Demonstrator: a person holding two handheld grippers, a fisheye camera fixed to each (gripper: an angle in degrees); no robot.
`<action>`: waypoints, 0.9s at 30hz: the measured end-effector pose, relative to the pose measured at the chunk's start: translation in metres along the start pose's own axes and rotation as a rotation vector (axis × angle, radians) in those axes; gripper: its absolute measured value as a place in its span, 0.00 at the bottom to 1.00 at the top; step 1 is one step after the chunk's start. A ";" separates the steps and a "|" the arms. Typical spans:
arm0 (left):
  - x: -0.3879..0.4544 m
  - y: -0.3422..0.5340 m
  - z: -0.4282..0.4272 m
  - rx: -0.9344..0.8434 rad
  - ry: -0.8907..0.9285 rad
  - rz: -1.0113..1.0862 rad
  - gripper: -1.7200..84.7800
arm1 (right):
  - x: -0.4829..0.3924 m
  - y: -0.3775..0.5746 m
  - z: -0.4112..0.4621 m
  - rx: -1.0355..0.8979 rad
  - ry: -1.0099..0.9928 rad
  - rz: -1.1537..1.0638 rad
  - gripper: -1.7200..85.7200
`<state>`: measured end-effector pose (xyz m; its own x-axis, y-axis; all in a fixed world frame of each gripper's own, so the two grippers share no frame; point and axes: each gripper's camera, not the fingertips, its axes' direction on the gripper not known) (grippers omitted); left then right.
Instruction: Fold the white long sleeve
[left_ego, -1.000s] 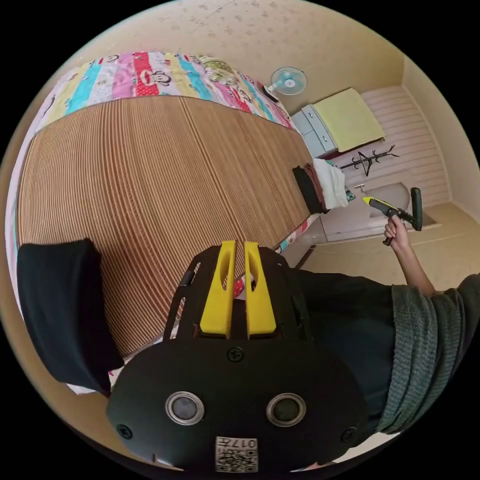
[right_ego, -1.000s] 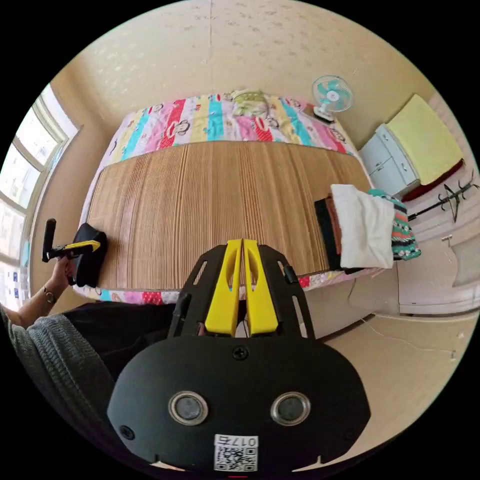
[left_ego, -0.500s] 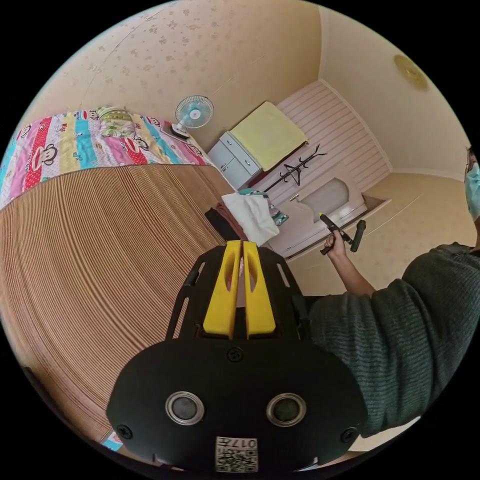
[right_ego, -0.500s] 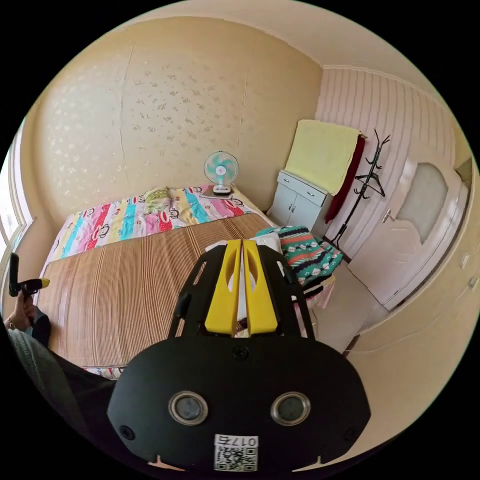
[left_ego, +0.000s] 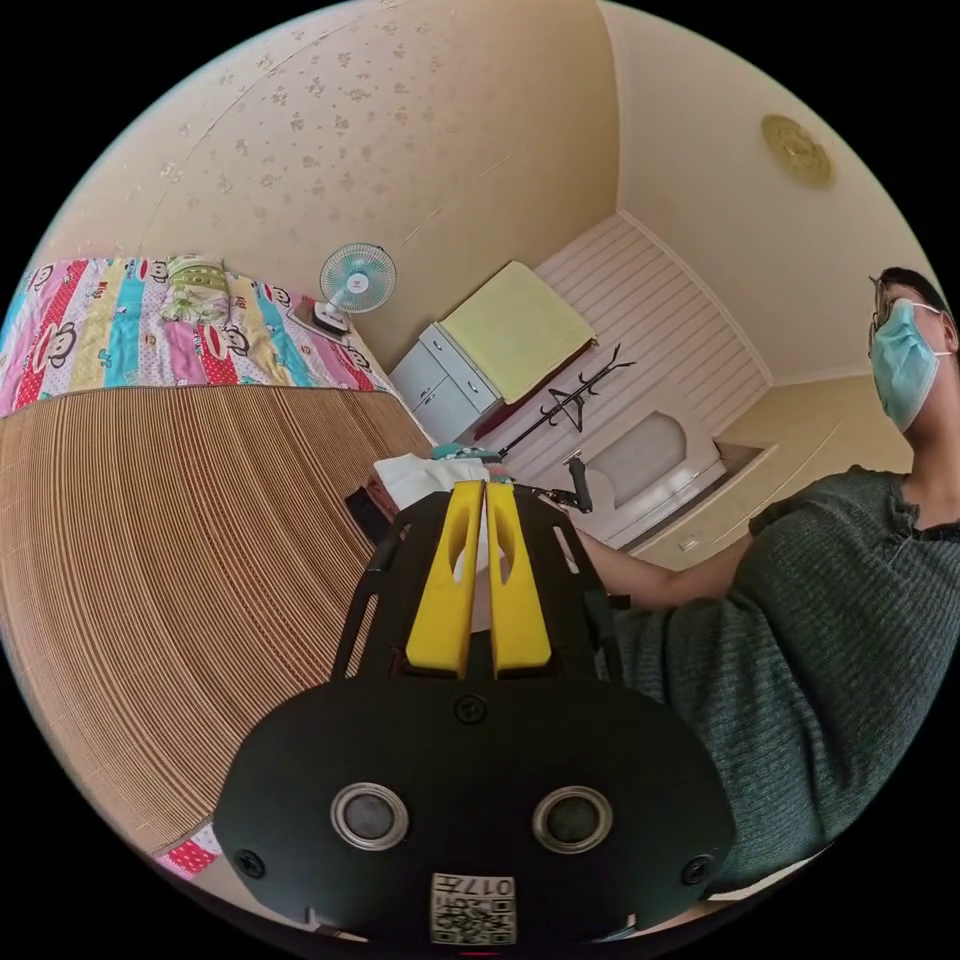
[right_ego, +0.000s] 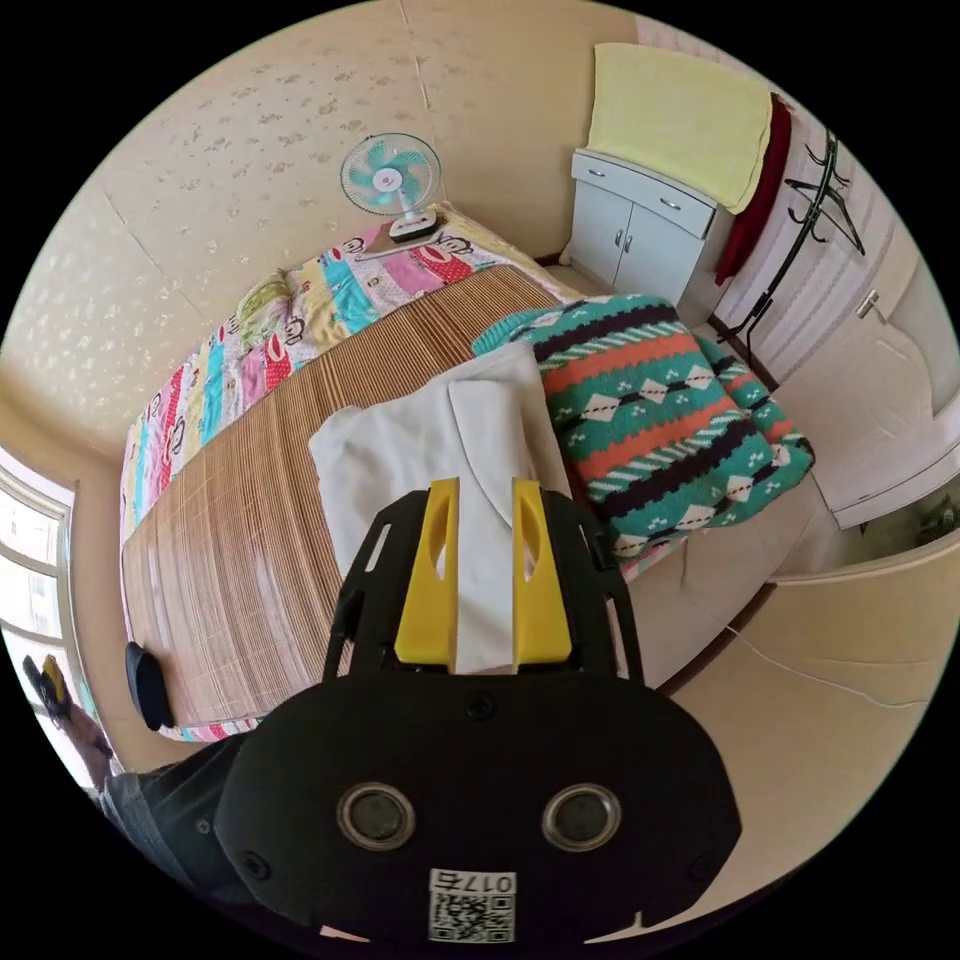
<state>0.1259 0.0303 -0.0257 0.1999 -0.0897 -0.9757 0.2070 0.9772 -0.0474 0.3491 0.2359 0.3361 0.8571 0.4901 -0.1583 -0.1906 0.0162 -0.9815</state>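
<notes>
The white long sleeve (right_ego: 430, 450) lies folded on top of a pile at the bamboo mat's (right_ego: 250, 520) near corner, beside a green patterned sweater (right_ego: 660, 400). My right gripper (right_ego: 485, 490) hovers just over the white garment with its jaws open and nothing between them. In the left gripper view the white long sleeve (left_ego: 415, 475) shows small at the mat's (left_ego: 180, 540) edge, with the right gripper (left_ego: 577, 495) held above it in a hand. My left gripper (left_ego: 478, 490) is shut and empty, well back from the pile.
A black folded garment (right_ego: 148, 685) rests at the mat's far end. A fan (right_ego: 390, 180) stands on the striped bedsheet (right_ego: 300, 310). A grey cabinet (right_ego: 640, 230) and coat stand (right_ego: 820, 190) are by the door. The person's sweater-clad torso (left_ego: 800, 650) is at the right.
The right gripper has come down close over the pile and its jaws have opened. The left camera has swung away from the black garment toward the pile; its jaws stay shut.
</notes>
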 end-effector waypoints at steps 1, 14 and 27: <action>-0.006 0.006 -0.005 -0.004 -0.033 -0.015 0.02 | 0.012 -0.002 0.022 -0.039 0.014 0.030 0.12; -0.064 -0.014 -0.034 0.045 0.011 -0.171 0.09 | -0.015 0.077 -0.090 0.447 -0.800 -0.320 0.05; -0.136 -0.152 0.002 -0.233 0.351 -0.412 0.30 | -0.219 0.265 -0.201 0.427 -1.045 -1.197 0.05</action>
<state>0.0694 -0.1060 0.1144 -0.1894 -0.4411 -0.8773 -0.0231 0.8952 -0.4451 0.2069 -0.0423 0.0896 -0.0357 0.3595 0.9325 0.0403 0.9328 -0.3581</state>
